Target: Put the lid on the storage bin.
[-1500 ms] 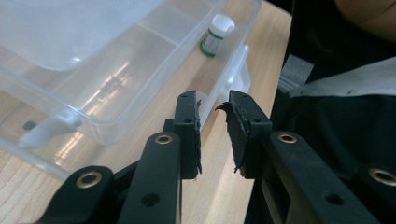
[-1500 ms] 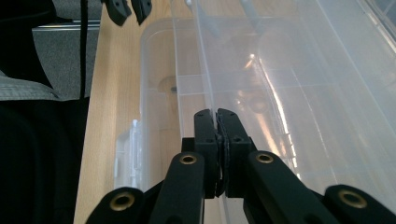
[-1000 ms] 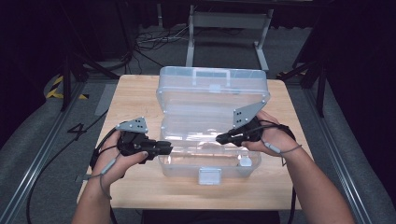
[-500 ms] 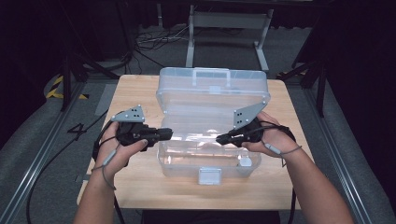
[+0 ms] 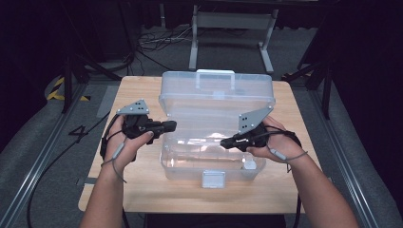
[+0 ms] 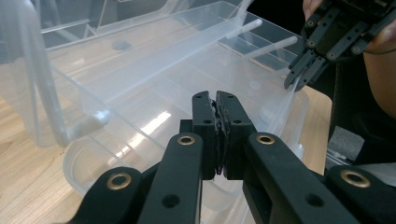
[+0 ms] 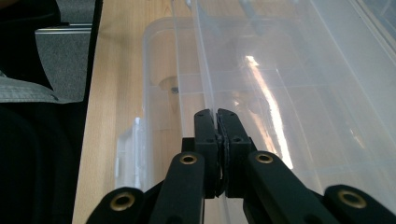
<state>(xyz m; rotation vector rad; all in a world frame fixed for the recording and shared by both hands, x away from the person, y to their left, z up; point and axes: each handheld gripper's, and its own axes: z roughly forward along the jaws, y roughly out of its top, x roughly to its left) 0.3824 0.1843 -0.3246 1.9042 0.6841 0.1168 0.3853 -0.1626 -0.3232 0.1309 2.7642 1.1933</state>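
Pale wooden tabletop: it carries one clear plastic storage box at centre, long axis running left to right, white latch on the near wall.

Left gripper: it sits at the box's left end, over the left rim. Its jaws have just been closing and now stand pressed together, and in the left gripper view nothing lies between them.

Box lid: open and standing up along the far edge, with its handle at the top.

Right gripper: it reaches into the box from the right, jaws pinched tight on a thin clear sheet edge standing up inside. In the right gripper view that edge runs straight out from between the tips; whether it is a divider or part of a tray, I cannot tell.

Relation that counts: the box interior lies to the right of the left jaws and just below them. The right hand already has a grip inside; the left is the free one, nearest the left wall.

Likely next call: left jaws would need to open again before taking anything.
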